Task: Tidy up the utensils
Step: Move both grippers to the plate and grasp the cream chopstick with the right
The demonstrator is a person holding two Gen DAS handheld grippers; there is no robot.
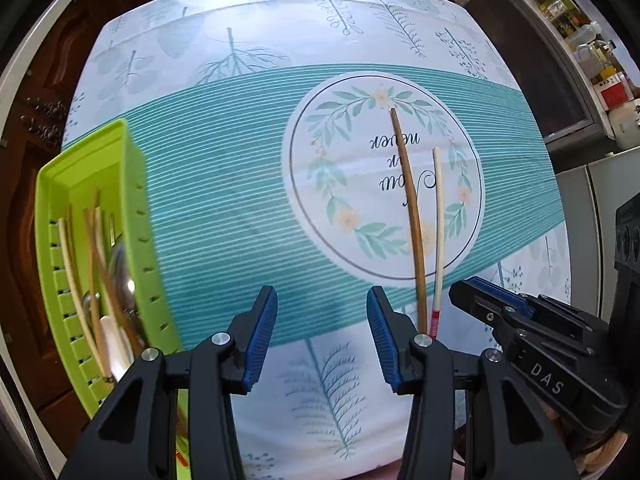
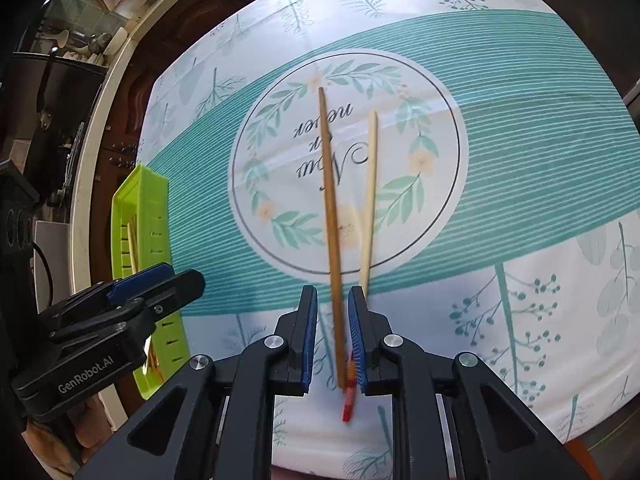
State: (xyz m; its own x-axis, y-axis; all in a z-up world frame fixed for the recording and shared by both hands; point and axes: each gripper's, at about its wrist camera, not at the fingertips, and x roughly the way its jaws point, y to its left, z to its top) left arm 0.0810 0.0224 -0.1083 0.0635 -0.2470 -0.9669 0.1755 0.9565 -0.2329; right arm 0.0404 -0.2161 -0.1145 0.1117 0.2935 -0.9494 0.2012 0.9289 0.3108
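Observation:
A brown chopstick [image 2: 331, 216] and a pale chopstick [image 2: 369, 204] with a red end lie on the patterned tablecloth. My right gripper [image 2: 333, 312] sits around their near ends, jaws narrowly apart, with both sticks between the pads; I cannot tell if it grips them. My left gripper [image 1: 322, 312] is open and empty, left of the brown chopstick [image 1: 408, 216] and the pale chopstick [image 1: 439, 232]. A green utensil tray [image 1: 132, 184] at the left table edge holds chopsticks and spoons. The right gripper also shows in the left wrist view [image 1: 496, 304].
The tray also shows in the right wrist view [image 2: 156, 200]. A dark wooden cabinet stands beyond the table's left side. Shelves with jars and bottles [image 1: 592, 52] stand at the right in the left wrist view.

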